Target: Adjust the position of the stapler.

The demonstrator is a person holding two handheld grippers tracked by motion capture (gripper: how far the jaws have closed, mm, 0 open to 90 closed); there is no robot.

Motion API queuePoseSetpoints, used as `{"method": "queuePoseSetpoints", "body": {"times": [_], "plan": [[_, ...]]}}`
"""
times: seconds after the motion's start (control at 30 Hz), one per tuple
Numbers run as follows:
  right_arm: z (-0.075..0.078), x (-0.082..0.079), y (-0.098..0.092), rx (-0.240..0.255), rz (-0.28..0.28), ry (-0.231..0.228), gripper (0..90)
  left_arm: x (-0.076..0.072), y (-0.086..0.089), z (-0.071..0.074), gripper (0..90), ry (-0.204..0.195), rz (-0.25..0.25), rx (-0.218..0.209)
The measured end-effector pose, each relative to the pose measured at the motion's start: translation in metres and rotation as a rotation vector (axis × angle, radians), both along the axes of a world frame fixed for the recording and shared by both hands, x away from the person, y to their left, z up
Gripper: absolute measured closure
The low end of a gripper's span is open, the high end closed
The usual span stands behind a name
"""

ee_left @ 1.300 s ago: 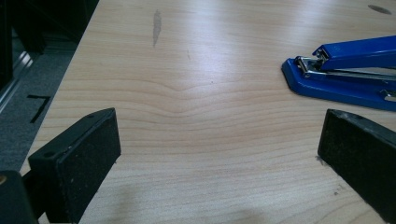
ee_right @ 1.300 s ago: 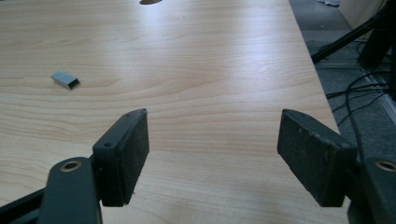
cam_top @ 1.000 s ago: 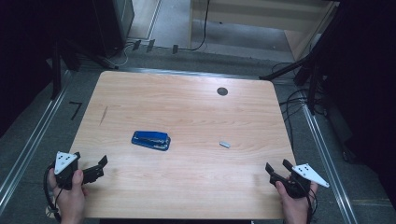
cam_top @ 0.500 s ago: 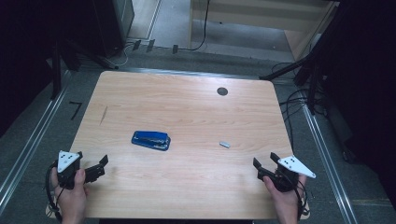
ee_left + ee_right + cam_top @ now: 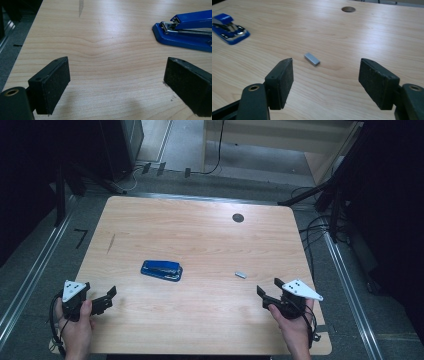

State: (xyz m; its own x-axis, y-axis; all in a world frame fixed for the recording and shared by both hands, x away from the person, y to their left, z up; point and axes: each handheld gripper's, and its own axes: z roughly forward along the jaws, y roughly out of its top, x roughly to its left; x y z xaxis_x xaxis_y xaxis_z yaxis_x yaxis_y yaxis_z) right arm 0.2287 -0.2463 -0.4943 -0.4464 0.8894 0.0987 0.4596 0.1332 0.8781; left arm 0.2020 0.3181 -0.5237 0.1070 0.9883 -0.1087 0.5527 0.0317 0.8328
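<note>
While both hands sit at the near edge of the tabletop [image 5: 200,240], the high view shows the left hand-held gripper [image 5: 111,295] near the left corner, jaws apart and nothing between them. Right hand-held gripper [image 5: 270,290] near the right corner, jaws likewise spread, empty. Blue stapler [image 5: 161,270] lies flat left of centre, well apart from both. Small grey metal piece [image 5: 241,275] lies right of centre, just beyond the right hand-held gripper and a little to its left, not touching it. Dark round hole [image 5: 238,218] in the tabletop toward the far edge, right of centre. Cables trail across the floor past the far and right sides.

Left gripper view: the left hand-held gripper [image 5: 117,82] released, two black pads wide apart over bare wood. Stapler [image 5: 185,30] ahead and to the right, beyond the right-hand pad, metal nose showing under the blue top, partly cut by the frame edge. Clear gap between it and the pads.

Right gripper view: right hand-held gripper [image 5: 325,81] released, pads well apart, nothing gripped. Grey metal piece [image 5: 312,59] lies flat on the wood just ahead of the gap, nearer the left-hand pad, angled, untouched. Stapler [image 5: 228,28] far left. Round hole [image 5: 348,9] at the far side.
</note>
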Motion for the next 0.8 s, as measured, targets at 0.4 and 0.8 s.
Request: {"method": "queuePoseSetpoints", "body": {"times": [0.4, 0.8], "plan": [[0.014, 0.017, 0.055, -0.047, 0.143, -0.011, 31.5, 0.0, 0.0, 0.0, 7.2, -0.002, -0.009, 0.007], [0.02, 0.041, 0.096, -0.103, 0.253, 0.013, 37.0, -0.001, -0.001, 0.0, 7.2, -0.008, -0.01, 0.006]]}}
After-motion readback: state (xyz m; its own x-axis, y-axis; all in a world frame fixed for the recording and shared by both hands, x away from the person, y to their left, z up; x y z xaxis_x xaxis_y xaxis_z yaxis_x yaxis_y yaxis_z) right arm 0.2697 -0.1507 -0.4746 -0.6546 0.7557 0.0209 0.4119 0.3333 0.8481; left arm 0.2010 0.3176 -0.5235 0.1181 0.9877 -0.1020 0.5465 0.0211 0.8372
